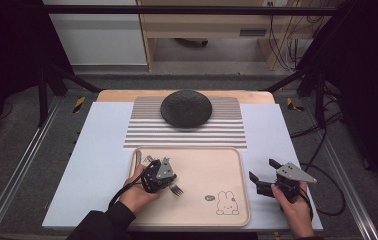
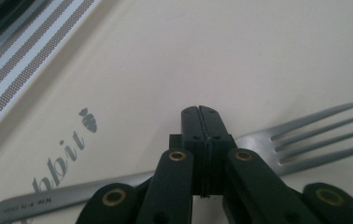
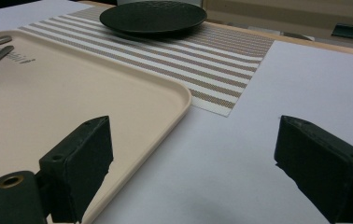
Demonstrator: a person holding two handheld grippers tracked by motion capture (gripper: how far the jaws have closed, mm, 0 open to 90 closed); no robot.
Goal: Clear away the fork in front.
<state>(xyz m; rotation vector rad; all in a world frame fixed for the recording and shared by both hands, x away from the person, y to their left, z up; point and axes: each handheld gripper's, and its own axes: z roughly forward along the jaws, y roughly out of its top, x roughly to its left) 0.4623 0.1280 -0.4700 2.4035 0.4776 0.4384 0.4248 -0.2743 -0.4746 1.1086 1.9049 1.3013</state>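
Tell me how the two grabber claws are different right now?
The left gripper has its jaws pressed together, pinching a fork by its neck; the right gripper has its jaws spread wide with nothing between them. The left gripper sits over the beige tray, while the right gripper is beside the tray, over the white table cover. Both are black, two-jawed, and each is held in a person's hand.

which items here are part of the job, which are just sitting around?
In the job:
- fork, on the beige tray
- left gripper, jaws shut over the fork's neck
- right gripper, open beside the tray

Lying about:
- dark plate
- striped placemat
- second utensil handle on the tray
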